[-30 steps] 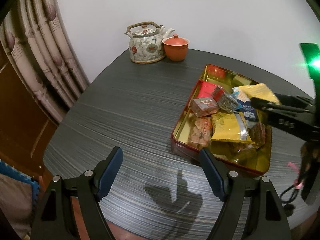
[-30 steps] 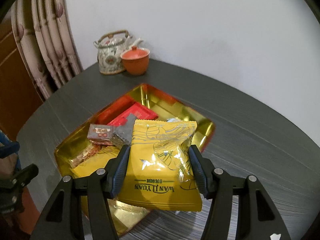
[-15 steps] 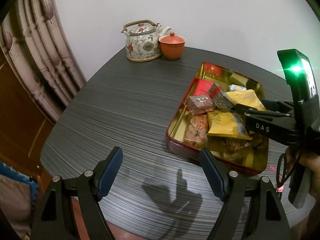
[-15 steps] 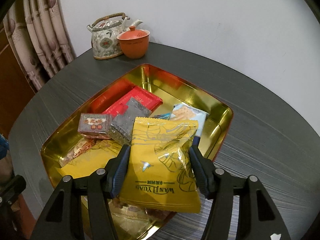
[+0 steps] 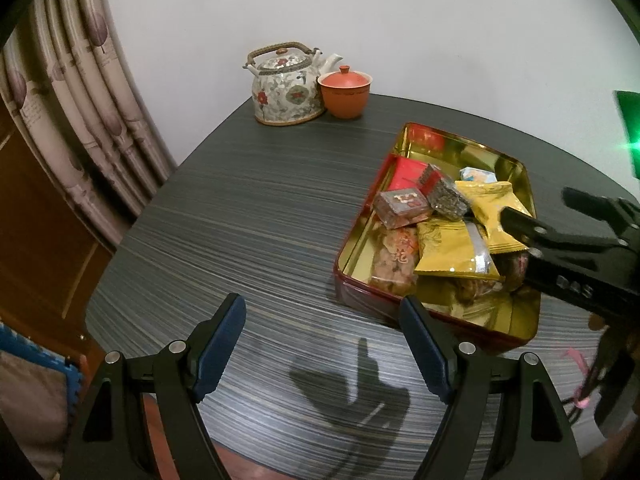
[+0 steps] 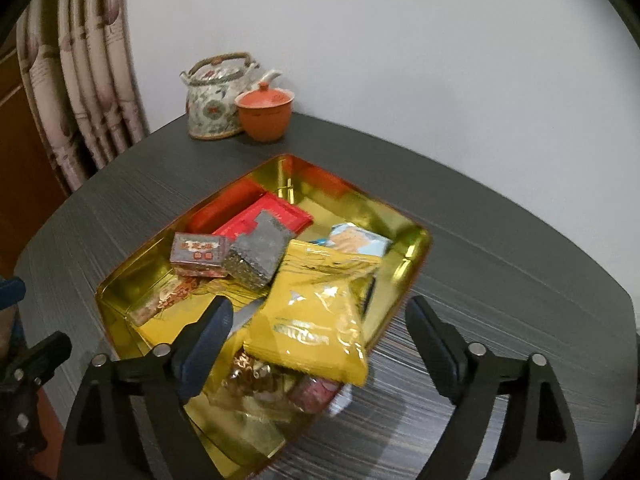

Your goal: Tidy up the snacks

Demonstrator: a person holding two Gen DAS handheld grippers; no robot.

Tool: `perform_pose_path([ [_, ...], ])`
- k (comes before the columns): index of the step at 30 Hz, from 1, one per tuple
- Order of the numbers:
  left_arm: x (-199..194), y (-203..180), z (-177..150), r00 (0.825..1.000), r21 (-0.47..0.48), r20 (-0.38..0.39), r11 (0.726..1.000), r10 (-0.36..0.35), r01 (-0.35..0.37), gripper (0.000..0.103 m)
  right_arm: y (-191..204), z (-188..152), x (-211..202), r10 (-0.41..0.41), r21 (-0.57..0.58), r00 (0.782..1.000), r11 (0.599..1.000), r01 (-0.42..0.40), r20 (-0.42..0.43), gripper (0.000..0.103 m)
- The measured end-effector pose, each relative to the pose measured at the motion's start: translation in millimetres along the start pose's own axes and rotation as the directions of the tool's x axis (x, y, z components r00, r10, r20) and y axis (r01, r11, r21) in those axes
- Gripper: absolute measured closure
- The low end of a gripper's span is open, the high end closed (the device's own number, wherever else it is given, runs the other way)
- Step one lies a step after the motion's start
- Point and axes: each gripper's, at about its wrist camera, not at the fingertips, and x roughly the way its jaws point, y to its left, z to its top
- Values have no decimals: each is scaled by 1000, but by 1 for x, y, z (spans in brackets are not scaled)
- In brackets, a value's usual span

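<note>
Now right gripper (image 6: 320, 340) jaws opening, pads clear of yellow snack pack (image 6: 316, 312) between them; pack drops onto pile in gold tin (image 6: 416, 240), near 4 o'clock edge (overhang risk). Back out straight. Left gripper (image 5: 324, 348) open, empty, over table (image 5: 240, 220).

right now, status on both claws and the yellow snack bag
Right claw opening, yellow snack bag released over gold tray. Left claw open, empty, above table. Nothing in the way.
</note>
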Motion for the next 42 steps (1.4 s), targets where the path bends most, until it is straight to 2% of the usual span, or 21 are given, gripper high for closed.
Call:
perform_pose_path([
  [2, 1, 0, 0, 1000, -1, -4, 1000, -2, 2, 24, -2, -5, -9, -11, 12, 1000, 1000, 11, 10, 3],
  [4, 1, 0, 0, 1000, -1, -5, 1000, -1, 1, 24, -4, -11, -19, -4, 32, 1000, 999, 4, 18, 1],
  [16, 1, -2, -2, 1000, 6, -7, 1000, 2, -2, 24, -1, -41, -46, 8, 104, 1000, 995, -8, 4, 1],
  [26, 2, -2, -3, 1000, 7, -7, 1000, 6, -6, 24, 2, -49, -39, 38, 137, 998, 990, -31, -45, 1],
  [42, 2, -1, -2, 1000, 5, -6, 1000, 7, -7, 24, 12, -55, -33, 55, 108, 996, 993, -47, -74, 1],
])
